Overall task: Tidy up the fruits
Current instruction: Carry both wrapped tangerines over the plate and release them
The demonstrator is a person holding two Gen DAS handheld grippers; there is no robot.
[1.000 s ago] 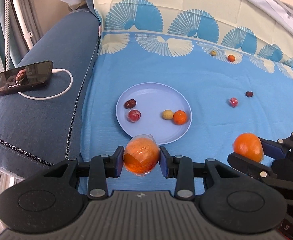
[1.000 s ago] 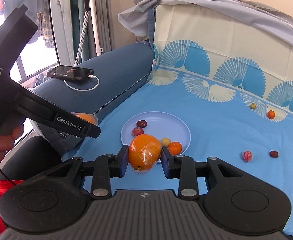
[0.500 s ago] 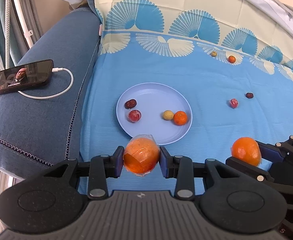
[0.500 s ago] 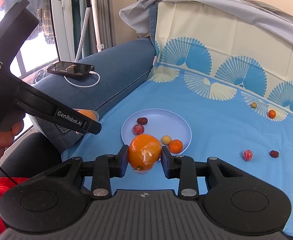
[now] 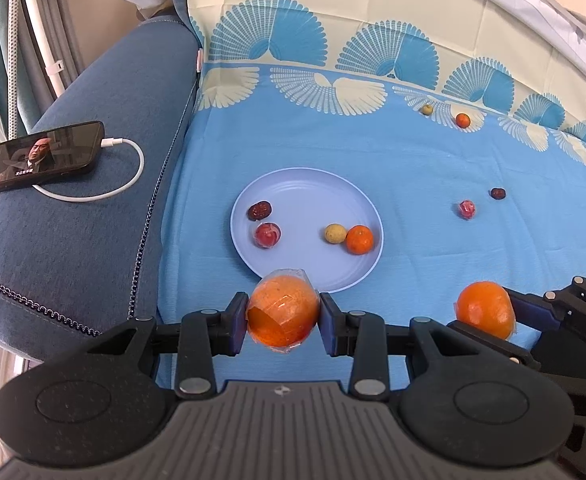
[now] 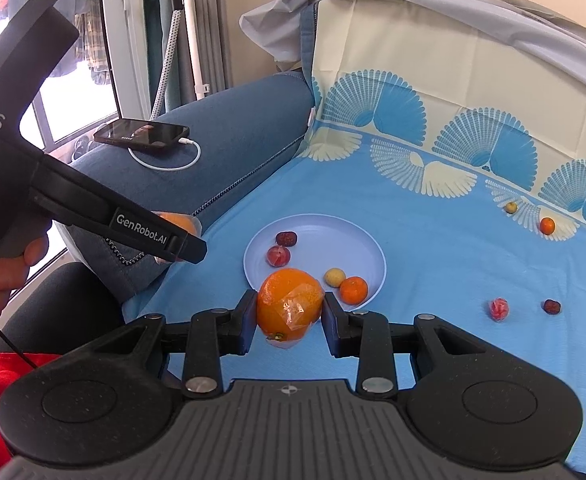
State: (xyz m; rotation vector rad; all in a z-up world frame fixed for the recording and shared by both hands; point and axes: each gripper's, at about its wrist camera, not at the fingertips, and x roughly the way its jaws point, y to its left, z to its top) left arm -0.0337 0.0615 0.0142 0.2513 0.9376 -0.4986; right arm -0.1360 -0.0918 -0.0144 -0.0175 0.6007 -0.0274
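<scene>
Both grippers clamped on wrapped oranges above the blue sheet.

Left orange [image 5: 283, 316] is pinched in the left gripper [image 5: 283, 322], right orange [image 6: 290, 305] in the right gripper [image 6: 289, 316], at the plate's [image 5: 313, 188] near rim; four small fruits on the plate, four loose beyond.

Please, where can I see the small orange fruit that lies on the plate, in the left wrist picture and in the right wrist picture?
Left wrist view: the small orange fruit lies at the plate's right side, just above the picture's centre, beside a yellowish fruit.
Right wrist view: the small orange fruit lies at the plate's lower right, near the picture's centre, again beside the yellowish fruit.
Shared landmark: the phone on the sofa arm.
</scene>
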